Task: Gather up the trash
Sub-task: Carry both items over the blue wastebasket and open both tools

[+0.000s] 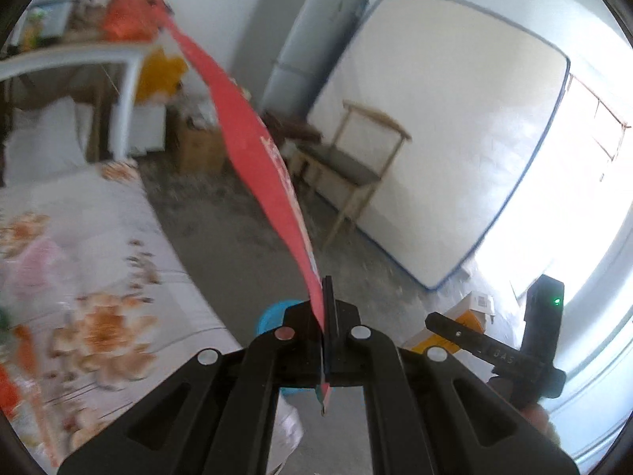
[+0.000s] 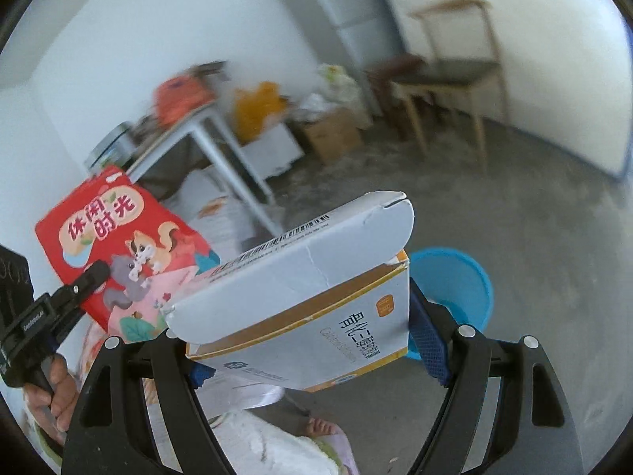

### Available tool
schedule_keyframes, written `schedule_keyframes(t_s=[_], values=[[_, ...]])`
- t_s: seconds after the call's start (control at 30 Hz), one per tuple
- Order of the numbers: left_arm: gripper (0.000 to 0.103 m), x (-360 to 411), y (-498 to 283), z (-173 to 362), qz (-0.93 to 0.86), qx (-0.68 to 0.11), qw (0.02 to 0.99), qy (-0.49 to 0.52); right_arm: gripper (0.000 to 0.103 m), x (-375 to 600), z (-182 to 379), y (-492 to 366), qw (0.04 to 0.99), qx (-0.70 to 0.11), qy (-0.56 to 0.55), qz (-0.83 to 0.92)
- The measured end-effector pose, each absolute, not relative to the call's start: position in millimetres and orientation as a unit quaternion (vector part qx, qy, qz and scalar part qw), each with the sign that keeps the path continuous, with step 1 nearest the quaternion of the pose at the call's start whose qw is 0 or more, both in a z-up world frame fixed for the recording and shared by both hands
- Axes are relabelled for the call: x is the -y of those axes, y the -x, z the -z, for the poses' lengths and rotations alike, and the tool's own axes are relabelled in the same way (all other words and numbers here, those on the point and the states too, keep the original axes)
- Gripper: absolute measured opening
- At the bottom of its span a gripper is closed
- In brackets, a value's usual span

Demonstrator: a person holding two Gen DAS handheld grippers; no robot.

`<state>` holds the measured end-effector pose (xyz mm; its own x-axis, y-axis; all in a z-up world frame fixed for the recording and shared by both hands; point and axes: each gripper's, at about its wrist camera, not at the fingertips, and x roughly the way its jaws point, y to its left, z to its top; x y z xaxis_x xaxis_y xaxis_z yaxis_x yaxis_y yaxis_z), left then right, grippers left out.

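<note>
One red snack packet (image 2: 118,245), one white medicine box (image 2: 300,301), one blue bucket (image 2: 455,281), one wooden chair (image 2: 451,75), one grey fridge (image 1: 312,35), one cardboard carton (image 2: 332,134), two grippers: left gripper (image 1: 326,316), right gripper (image 2: 312,352).

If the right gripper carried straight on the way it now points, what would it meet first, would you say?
Probably the blue bucket. The right gripper angles down toward the floor with the white box between its jaws, and the bucket sits just beyond the box. Depth is unclear, so it might pass over onto bare concrete floor.
</note>
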<state>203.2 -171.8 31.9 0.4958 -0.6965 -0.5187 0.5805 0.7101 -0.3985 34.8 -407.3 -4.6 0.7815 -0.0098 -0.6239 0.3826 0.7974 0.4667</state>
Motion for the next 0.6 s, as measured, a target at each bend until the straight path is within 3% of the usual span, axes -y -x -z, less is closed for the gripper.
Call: schedule_keyframes(t_s=[0.23, 0.43, 0.47, 0.53, 0.57, 0.6], values=[[0.0, 261, -253, 26, 0.365, -0.441, 0.819, 0.043, 0.076, 463, 64, -63, 0.843, -0.345, -0.385, 0.15], [0.001, 330, -282, 65, 0.354, -0.485, 0.8, 0.011, 0.08, 509, 111, -101, 0.8, -0.376, -0.433, 0.176], [0.006, 341, -286, 69, 0.357, -0.486, 0.797, 0.008, 0.081, 513, 116, -105, 0.797, -0.379, -0.436, 0.178], [0.033, 362, -294, 79, 0.363, -0.495, 0.789, -0.004, 0.086, 527, 134, -114, 0.786, -0.389, -0.443, 0.185], [0.053, 370, -297, 86, 0.359, -0.5, 0.788, -0.011, 0.088, 532, 142, -114, 0.78, -0.395, -0.446, 0.193], [0.055, 375, -299, 87, 0.354, -0.5, 0.79, -0.013, 0.088, 537, 152, -116, 0.771, -0.402, -0.451, 0.201]])
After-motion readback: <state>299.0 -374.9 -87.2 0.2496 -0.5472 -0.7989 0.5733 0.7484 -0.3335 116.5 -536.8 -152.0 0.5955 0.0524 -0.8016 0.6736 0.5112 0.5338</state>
